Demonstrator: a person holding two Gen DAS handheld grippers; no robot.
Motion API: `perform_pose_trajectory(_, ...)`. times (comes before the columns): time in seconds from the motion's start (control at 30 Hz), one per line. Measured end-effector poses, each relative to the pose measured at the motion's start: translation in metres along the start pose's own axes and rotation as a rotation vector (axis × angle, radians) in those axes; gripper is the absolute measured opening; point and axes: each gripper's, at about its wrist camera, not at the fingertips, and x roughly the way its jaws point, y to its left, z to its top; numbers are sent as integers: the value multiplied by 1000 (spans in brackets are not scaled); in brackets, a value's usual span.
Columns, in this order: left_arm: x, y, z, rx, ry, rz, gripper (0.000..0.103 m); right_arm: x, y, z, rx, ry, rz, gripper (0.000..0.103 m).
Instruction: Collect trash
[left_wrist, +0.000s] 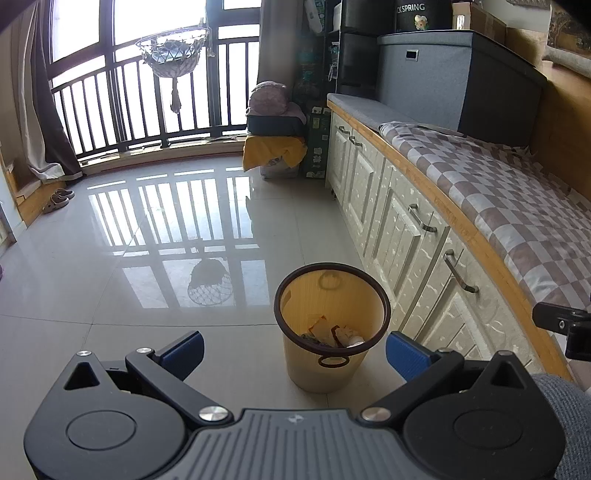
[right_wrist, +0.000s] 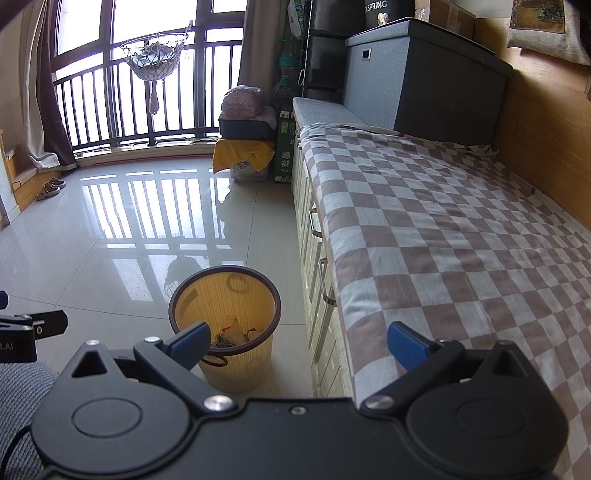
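Left wrist view first: the left gripper (left_wrist: 294, 350) hangs over the tiled floor (left_wrist: 110, 295) with its jaws spread wide and nothing between them. Straight ahead, near the camera, stands the yellow bin (left_wrist: 330, 325), upright, just beside the white cabinets (left_wrist: 399, 221) on the right. Down in the bottom of the bin lies some trash (left_wrist: 332, 334), crumpled wrappers and paper by the look of it, so I'd say part of the collecting is already done.

Over to the right wrist view: the right gripper (right_wrist: 297, 343) is also wide open and empty, its left fingertip overlapping the bin's rim (right_wrist: 225, 271) in the picture, though it sits above the bin, not touching it as far as I can tell. To the right stretches the checkered cloth (right_wrist: 443, 240) over the bench top, and it shows no loose litter from here. The floor toward the far window railing (right_wrist: 129, 107) looks clean too, apart from a pair of slippers (right_wrist: 50, 188) at the far left, which are hardly rubbish.

My read: the task is late on, maybe finished. Both hands free, rubbish in the bin, and no scrap in sight left to pick up, though corners behind the cameras stay hidden.
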Motion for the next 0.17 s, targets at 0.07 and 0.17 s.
perform_pose_trajectory(0.07,1,0,0,0,2,3,103,0,0,0,0,0,0,103)
perform_pose_trajectory(0.17,1,1,-1,-2,2,5,103,0,0,0,-1,0,0,103)
